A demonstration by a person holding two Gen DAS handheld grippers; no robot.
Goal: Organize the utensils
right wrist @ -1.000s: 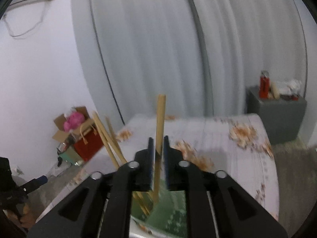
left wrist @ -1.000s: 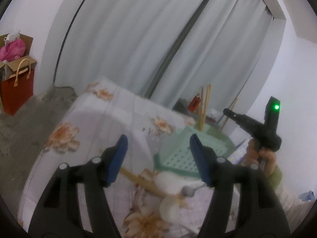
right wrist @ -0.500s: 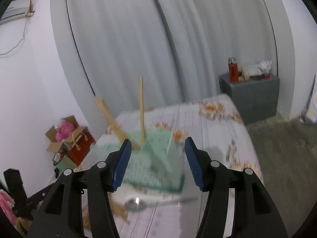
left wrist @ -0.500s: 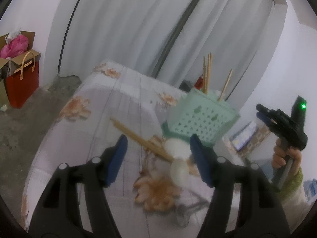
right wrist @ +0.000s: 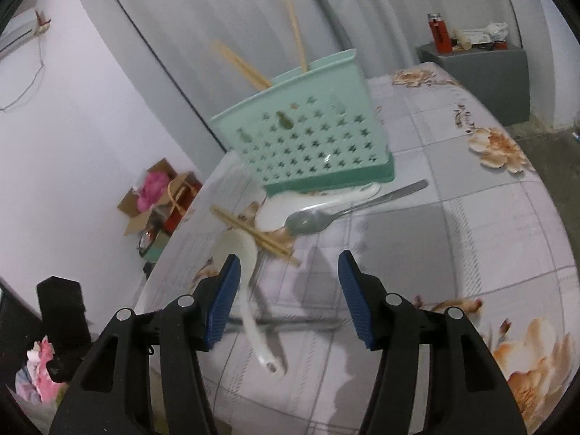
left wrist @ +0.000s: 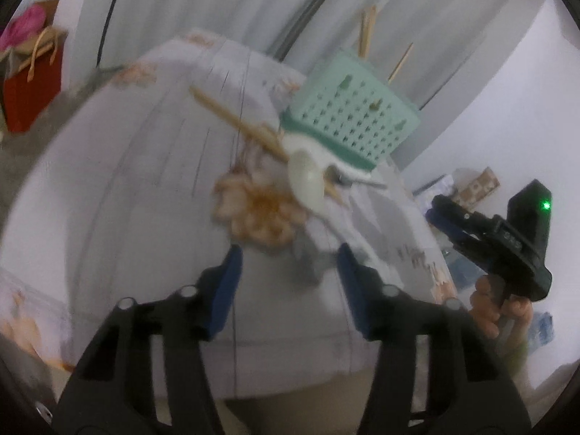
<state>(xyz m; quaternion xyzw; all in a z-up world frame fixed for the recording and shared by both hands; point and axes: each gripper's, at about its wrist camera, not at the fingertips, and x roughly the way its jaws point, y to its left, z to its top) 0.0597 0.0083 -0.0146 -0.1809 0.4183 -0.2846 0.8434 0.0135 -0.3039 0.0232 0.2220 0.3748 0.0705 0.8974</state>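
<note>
A mint-green perforated utensil holder (right wrist: 301,134) stands on the flowered tablecloth (right wrist: 453,239) with several chopsticks (right wrist: 241,63) upright in it. In front of it lie a pair of chopsticks (right wrist: 253,232), a metal spoon (right wrist: 308,222) and two white spoons (right wrist: 237,250), (right wrist: 319,199). My right gripper (right wrist: 288,290) hovers open just above the nearer white spoon's handle, holding nothing. My left gripper (left wrist: 288,282) hangs over the near table edge, its jaws closing with nothing between them; the white spoon (left wrist: 306,177) and chopsticks (left wrist: 235,119) lie ahead. The right gripper (left wrist: 446,214) shows at the right, held by a hand (left wrist: 500,311).
A red bag (left wrist: 32,87) and a cardboard box (right wrist: 152,199) sit on the floor to the left. A grey cabinet (right wrist: 482,72) with a red bottle (right wrist: 438,32) stands behind the table. Grey curtains hang along the back wall.
The right gripper let go of the chopstick in the holder, opened and drew back down to the table. The left gripper tilted down toward the near edge and its jaws narrowed.
</note>
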